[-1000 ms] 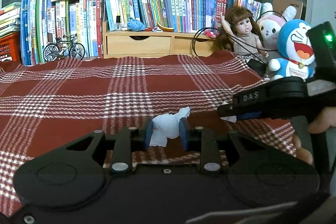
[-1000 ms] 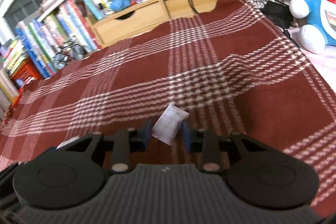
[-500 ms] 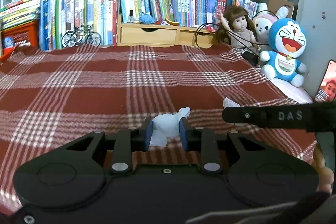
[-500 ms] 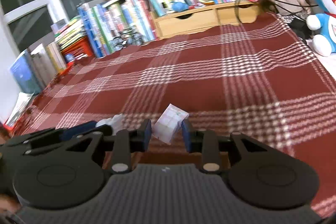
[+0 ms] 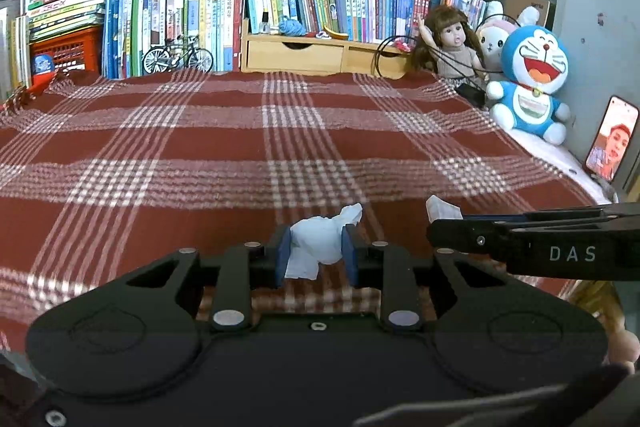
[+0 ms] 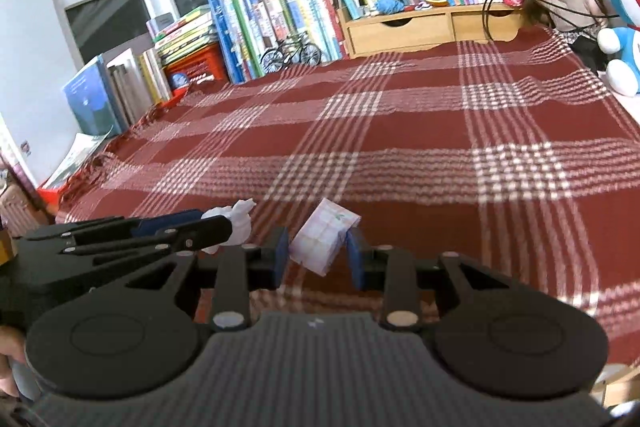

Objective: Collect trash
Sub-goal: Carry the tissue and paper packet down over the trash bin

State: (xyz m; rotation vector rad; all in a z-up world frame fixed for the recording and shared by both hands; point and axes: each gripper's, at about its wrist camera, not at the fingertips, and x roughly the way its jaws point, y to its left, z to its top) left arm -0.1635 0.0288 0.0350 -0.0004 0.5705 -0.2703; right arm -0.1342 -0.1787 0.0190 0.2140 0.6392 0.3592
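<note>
A: Item one, my left gripper [image 5: 316, 251]: fingers closed on a crumpled tissue [image 5: 320, 241], held above the plaid blanket [image 5: 200, 147] at 6 o'clock.

B: Item two?

A: My right gripper [image 6: 318, 253]: fingers pinching a folded paper wrapper [image 6: 324, 237] askew, by its corners.

B: Hazard?

A: I judge the wrapper may slip; no bin is in view.

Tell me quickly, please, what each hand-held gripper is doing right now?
Left hand-held gripper: closed on a tissue.
Right hand-held gripper: closed on a wrapper.
</note>
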